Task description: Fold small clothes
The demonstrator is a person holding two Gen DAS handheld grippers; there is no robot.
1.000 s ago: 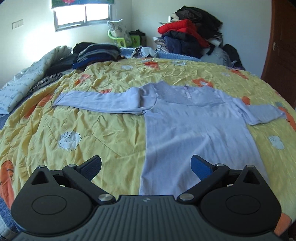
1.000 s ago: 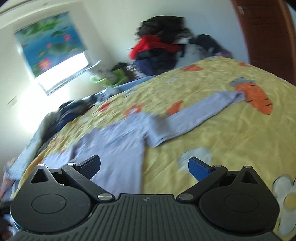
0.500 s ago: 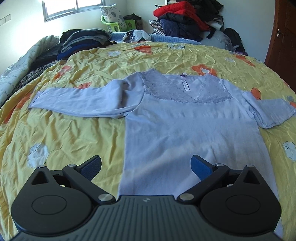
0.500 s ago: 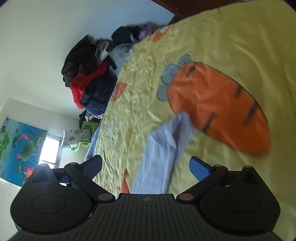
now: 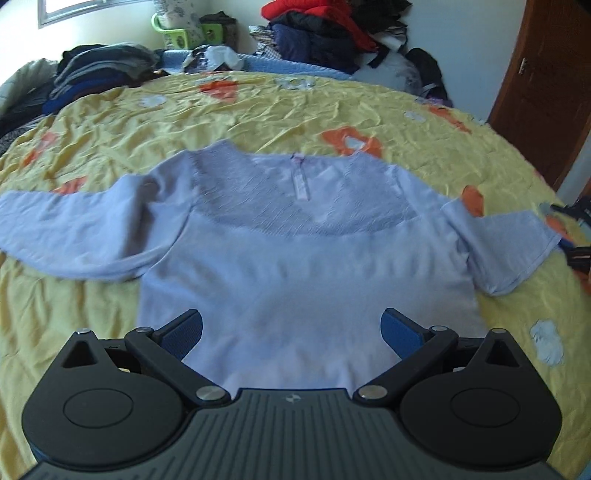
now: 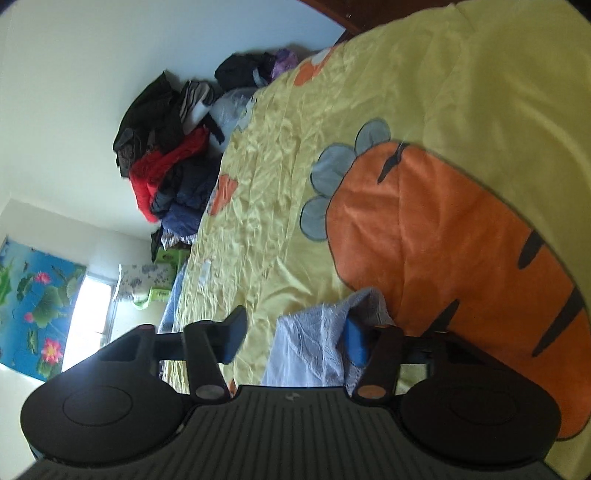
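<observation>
No readable text or label shows anywhere

We see a yellow quilt [image 5: 258, 110] printed with orange carrots [image 6: 461, 236]. Beyond it, a heap of dark and red clothes [image 5: 325, 29] sits against a white wall [image 6: 74, 92], beside a brown door [image 5: 546, 85].

Pale blue long-sleeved top [image 5: 295, 266], flat on bed, sleeves spread, lace yoke, neckline far side

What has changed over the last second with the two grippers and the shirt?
The right gripper rolled sideways, swung down to the sleeve cuff, and its jaws have just been closing around it, not yet pinching. The left gripper, open, moved in over the shirt hem. The shirt lies flat as before.
</observation>
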